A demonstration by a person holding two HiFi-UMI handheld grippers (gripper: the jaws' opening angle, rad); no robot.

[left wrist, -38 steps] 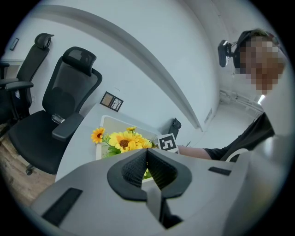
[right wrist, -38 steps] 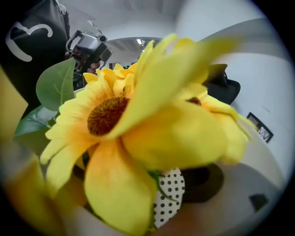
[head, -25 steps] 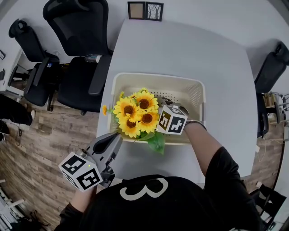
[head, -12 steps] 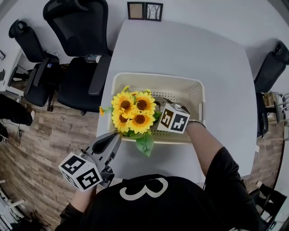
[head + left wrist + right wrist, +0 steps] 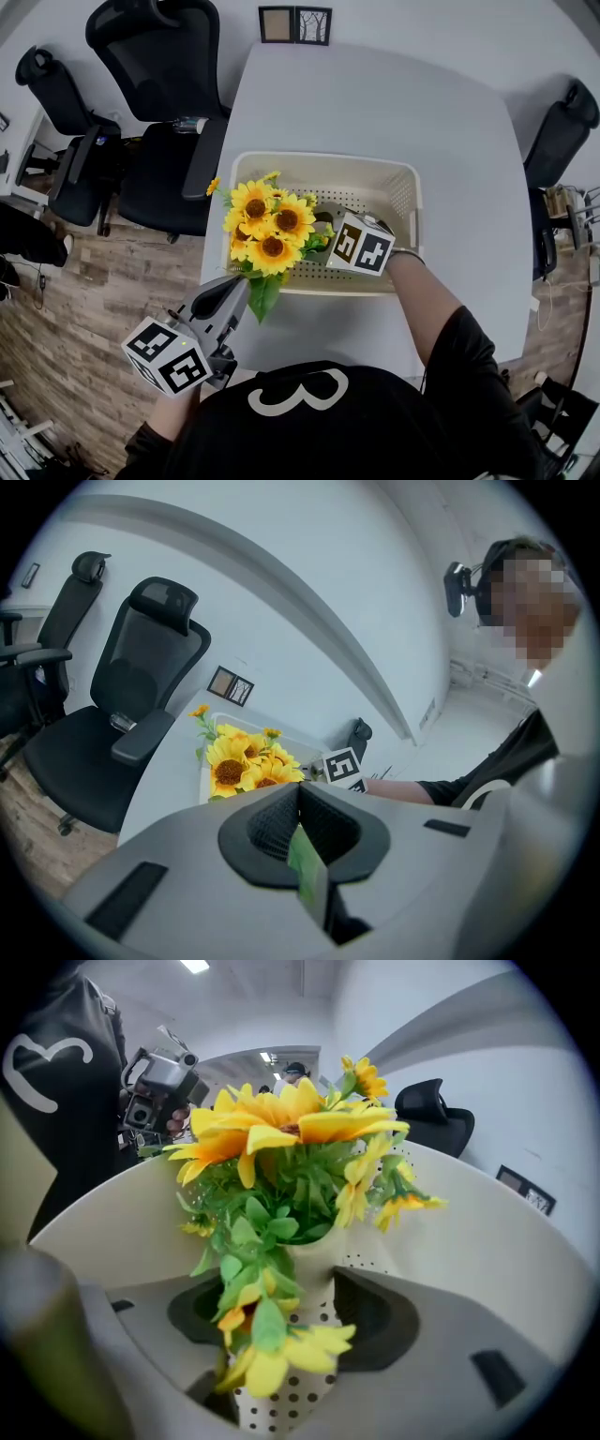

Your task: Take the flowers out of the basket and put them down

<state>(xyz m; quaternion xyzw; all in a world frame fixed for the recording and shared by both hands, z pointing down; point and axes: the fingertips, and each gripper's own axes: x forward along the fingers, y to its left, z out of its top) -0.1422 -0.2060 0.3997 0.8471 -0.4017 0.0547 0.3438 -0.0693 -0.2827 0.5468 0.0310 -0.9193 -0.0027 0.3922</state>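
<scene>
Since a second earlier, the flowers (image 5: 267, 225) had slid toward the basket's left end and tipped, so the yellow heads stood over its left rim and one big green leaf (image 5: 263, 297) hung past the front rim above the tabletop.

Wood-plank floor (image 5: 84, 300) ran down the left of the room. A white table (image 5: 375, 112) filled the middle. Two black office chairs (image 5: 164, 56) (image 5: 56, 94) stood along its left side, the nearer one's armrest reaching the table edge, and a third (image 5: 562, 122) stood at its right. The cream perforated basket (image 5: 403, 178) sat on the near half of the table.

The right gripper (image 5: 286, 1283) reached into the basket at the base of the bunch. Its jaws had just been closing and stood about half apart with stems and foliage between them. Dotted basket floor showed in the gap beside the right pad, so the pads did not yet pinch the bunch.

The left gripper (image 5: 240, 283) hung off the table's near left corner, its tip just beside the hanging leaf. Its jaws were together, with a green strip in the seam that I could not identify.

Two small picture frames (image 5: 294, 24) stood at the table's far edge.
</scene>
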